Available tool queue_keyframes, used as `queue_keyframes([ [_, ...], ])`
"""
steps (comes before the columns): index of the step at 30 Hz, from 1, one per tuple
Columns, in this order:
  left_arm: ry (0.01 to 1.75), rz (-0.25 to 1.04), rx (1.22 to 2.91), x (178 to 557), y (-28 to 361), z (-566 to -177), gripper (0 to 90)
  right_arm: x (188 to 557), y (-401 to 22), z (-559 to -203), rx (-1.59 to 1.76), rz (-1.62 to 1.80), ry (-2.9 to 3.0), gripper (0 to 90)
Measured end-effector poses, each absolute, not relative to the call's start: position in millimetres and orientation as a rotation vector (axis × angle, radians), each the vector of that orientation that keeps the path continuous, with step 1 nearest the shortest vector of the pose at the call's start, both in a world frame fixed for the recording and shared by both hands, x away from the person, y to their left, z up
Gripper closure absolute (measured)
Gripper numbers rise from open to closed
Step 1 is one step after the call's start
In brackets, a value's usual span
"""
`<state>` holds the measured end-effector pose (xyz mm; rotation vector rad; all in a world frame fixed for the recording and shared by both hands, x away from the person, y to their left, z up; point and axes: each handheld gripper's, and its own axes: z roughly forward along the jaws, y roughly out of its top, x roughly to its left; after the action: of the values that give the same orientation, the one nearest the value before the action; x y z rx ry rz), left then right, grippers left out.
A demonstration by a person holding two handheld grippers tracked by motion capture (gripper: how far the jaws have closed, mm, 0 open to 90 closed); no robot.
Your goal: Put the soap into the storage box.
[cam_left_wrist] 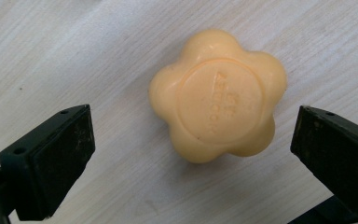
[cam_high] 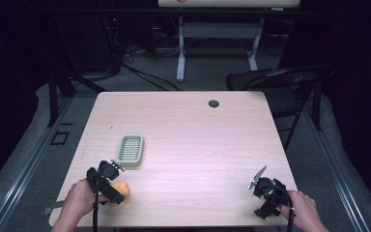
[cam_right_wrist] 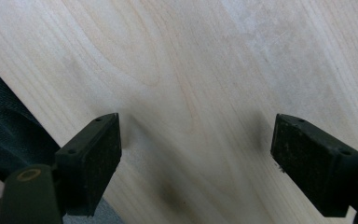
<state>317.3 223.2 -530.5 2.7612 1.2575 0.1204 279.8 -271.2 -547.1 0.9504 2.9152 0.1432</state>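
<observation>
— What did the high view give?

— A pale wooden table (cam_high: 198, 140) with a small green slotted tray (cam_high: 130, 150) left of centre and a dark round plug (cam_high: 214, 103) near the far edge. The left gripper (cam_high: 110, 180) sat at the near left corner, right over an orange soap (cam_high: 121, 189) that it half hid. The right gripper (cam_high: 265, 191) was well apart from it, at the near right corner over bare wood. A black folding chair (cam_high: 280, 82) stood beyond the far right corner, and cables lay on the floor behind.

— And the left gripper view?

— It showed what the high view could not: the soap (cam_left_wrist: 218, 95) was flower-shaped, lying flat on the table (cam_left_wrist: 74, 56), with a round raised centre. Letters were pressed into it, too faint to read. The jaws stood wide apart, one on each side of the soap, touching nothing.

— The right gripper view?

— Its jaws were also spread wide over bare wood grain (cam_right_wrist: 205, 70), holding nothing. Dark fabric (cam_right_wrist: 9, 126) showed past the table edge at lower left.
</observation>
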Motion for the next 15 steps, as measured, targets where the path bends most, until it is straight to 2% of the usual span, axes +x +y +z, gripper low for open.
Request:
queue_keyframes([
  [8, 1.248, 0.099, 2.774, 322.6, 218.8, -535.2, 0.0, 280.4, -271.0, -546.9, 0.937, 0.128, 2.926, 15.9],
  [13, 1.248, 0.086, 2.791, 325.2, 215.6, -537.7, 3.9, 280.0, -271.0, -548.0, 0.950, 0.144, 2.923, 15.9],
  [15, 1.246, 0.080, 2.801, 326.4, 214.9, -538.8, 8.1, 280.2, -270.8, -547.9, 0.947, 0.133, 2.925, 15.9],
])
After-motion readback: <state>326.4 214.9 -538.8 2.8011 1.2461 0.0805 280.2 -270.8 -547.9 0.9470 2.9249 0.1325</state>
